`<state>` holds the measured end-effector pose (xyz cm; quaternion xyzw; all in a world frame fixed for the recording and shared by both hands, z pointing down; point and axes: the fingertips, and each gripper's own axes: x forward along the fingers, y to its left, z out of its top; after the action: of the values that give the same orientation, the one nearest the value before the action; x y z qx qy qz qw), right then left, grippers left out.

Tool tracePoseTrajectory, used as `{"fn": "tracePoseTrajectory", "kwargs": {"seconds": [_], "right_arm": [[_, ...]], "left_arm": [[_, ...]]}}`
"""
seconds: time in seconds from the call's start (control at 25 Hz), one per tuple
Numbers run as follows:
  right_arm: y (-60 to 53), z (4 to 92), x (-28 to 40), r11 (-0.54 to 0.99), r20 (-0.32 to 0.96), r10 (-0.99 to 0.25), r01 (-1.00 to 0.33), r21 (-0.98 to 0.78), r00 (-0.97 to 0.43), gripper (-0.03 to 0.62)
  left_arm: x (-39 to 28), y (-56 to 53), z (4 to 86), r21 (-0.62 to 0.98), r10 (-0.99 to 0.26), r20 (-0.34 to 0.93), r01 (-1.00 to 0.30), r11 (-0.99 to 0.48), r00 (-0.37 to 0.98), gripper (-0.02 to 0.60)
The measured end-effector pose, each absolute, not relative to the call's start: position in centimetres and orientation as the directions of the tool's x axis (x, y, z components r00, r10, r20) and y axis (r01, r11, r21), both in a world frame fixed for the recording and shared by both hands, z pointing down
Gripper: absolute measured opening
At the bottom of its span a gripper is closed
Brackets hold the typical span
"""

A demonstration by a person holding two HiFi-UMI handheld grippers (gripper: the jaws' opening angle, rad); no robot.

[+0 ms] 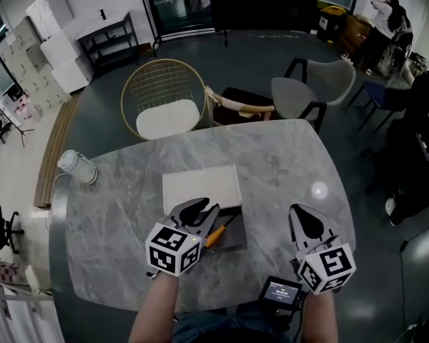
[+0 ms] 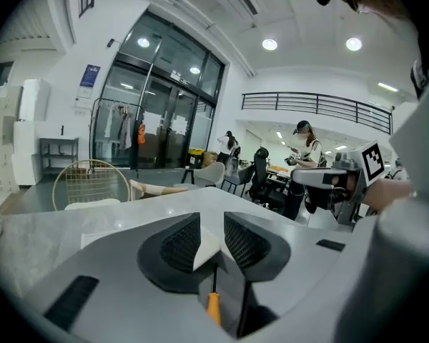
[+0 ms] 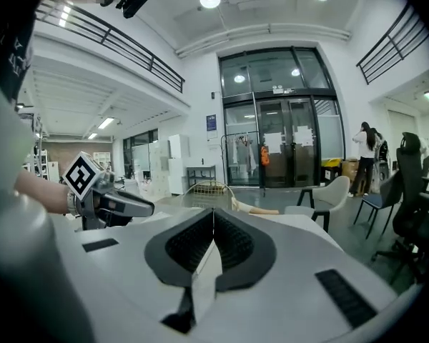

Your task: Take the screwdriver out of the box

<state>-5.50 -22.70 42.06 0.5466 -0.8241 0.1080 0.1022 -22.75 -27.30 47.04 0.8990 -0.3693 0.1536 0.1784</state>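
An open box lies on the marble table (image 1: 114, 206): a white lid (image 1: 200, 186) and, just in front of it, a dark tray (image 1: 234, 240). In the tray lies the screwdriver (image 1: 214, 236) with its orange handle. My left gripper (image 1: 204, 207) hovers right over the tray, jaws a little apart and nothing between them. In the left gripper view the screwdriver (image 2: 213, 307) shows below the gap of the left gripper (image 2: 211, 233), shaft pointing away. My right gripper (image 1: 305, 216) is over bare table to the right, shut and empty; in its own view the right gripper (image 3: 213, 220) has its pads touching.
A white cylindrical jar (image 1: 77, 167) stands at the table's left edge. A small device with a lit screen (image 1: 281, 291) sits at the near edge. A wire chair (image 1: 161, 98) and a grey chair (image 1: 311, 91) stand beyond the far edge.
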Motion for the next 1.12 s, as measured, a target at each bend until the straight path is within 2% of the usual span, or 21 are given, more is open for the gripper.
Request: {"fn": "tracePoseTrajectory", "kwargs": {"seconds": [0.28,0.68,0.88,1.12], "right_arm": [[-21.2,42.7,-5.4,0.365,0.336,-0.867,-0.928,-0.077,-0.368,0.026],[-20.9,46.4,-4.5,0.343,0.391,-0.839,-0.926,-0.161,-0.379,0.026],[-20.9,49.1,-3.3,0.302,0.417,-0.833,-0.931,-0.206,-0.363,0.026],[-20.5,51.3,-2.3,0.286,0.453,-0.817,-0.933,-0.218,-0.356,0.025]], "left_arm": [[-22.4,-25.9,49.1,0.224,-0.538,0.493,-0.697,-0.681,0.683,0.114],[-22.0,-23.5,55.4,0.253,-0.353,0.689,-0.666,-0.702,0.633,0.114],[-21.2,-22.4,59.0,0.228,-0.237,0.782,-0.618,-0.752,0.577,0.114],[-20.7,-21.9,62.9,0.179,-0.155,0.863,-0.579,-0.796,0.480,0.114]]}}
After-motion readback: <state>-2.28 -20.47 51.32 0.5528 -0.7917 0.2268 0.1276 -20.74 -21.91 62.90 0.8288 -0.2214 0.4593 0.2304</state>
